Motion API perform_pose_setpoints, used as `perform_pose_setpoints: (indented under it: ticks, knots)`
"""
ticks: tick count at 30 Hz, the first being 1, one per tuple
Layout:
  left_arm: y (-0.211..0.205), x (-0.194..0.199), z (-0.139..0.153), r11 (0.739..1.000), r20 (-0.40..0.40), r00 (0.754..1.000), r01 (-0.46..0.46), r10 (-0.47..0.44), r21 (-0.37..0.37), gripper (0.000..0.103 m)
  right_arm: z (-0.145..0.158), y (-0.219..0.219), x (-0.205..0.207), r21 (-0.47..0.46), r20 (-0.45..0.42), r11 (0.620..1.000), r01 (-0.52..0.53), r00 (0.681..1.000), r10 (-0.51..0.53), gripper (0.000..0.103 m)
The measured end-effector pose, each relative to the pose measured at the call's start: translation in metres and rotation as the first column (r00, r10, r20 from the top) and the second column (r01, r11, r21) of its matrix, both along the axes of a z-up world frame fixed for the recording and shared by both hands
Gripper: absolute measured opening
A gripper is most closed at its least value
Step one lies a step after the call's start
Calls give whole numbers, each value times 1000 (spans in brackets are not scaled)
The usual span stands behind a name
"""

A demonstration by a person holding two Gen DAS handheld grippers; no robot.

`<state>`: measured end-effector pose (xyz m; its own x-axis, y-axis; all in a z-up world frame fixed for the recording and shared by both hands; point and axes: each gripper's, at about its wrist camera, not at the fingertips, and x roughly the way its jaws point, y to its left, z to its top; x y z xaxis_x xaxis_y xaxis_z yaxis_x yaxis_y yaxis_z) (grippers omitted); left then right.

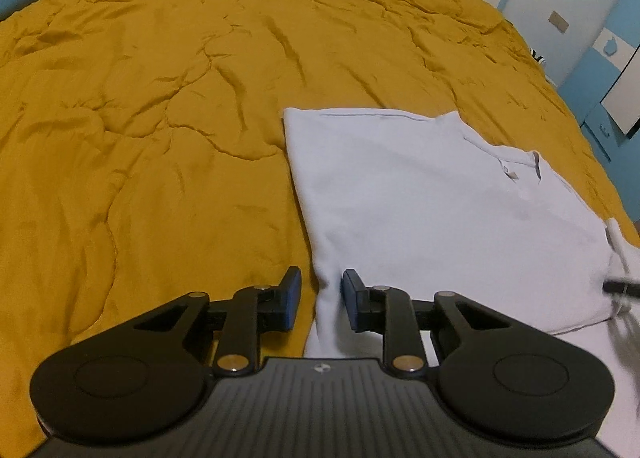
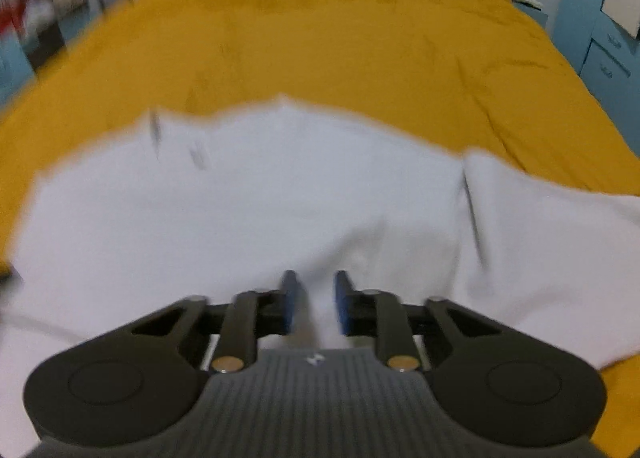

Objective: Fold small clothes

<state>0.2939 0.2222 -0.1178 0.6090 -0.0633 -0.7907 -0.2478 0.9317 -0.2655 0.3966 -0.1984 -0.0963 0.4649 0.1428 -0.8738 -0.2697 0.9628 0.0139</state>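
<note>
A white shirt (image 1: 420, 194) lies flat on the yellow bedspread (image 1: 160, 118), its buttoned collar (image 1: 520, 166) toward the right. My left gripper (image 1: 320, 294) hovers low over the shirt's near left edge. Its jaws stand apart, the blue pads (image 1: 294, 298) clear of the strip of white cloth that runs between them. In the blurred right wrist view the same shirt (image 2: 260, 198) fills the middle. My right gripper (image 2: 316, 298) sits over the shirt's near part, jaws apart, with a raised ridge of white cloth in the gap.
The yellow bedspread (image 2: 340, 38) stretches wrinkled far and to the left. Blue and white furniture (image 1: 600, 58) stands past the bed's right edge, and a dark tip (image 1: 616, 286) pokes in over the shirt at the right.
</note>
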Motion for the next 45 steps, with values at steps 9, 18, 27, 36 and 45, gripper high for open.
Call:
perform_pose_setpoints:
  ticks: [9, 18, 27, 36, 45]
  knots:
    - [2, -1, -1, 1000, -3, 1000, -12, 12, -10, 31, -11, -36, -27, 134, -22, 991, -2, 1000, 5, 0]
    - [2, -16, 36, 998, 123, 991, -38, 43, -45, 41, 65, -148, -59, 360, 90, 913, 193, 967, -239, 32]
    - [-47, 10, 42, 1000, 93, 995, 29, -29, 8, 47, 81, -378, -95, 537, 4, 597, 596, 706, -708, 46]
    - [-85, 30, 20, 994, -18, 999, 45, -43, 96, 47, 7, -505, -72, 599, -191, 283, 749, 477, -858, 45]
    - [-93, 31, 2, 991, -55, 998, 17, -9, 135, 50, -52, -543, -25, 608, -249, 194, 770, 417, -874, 20]
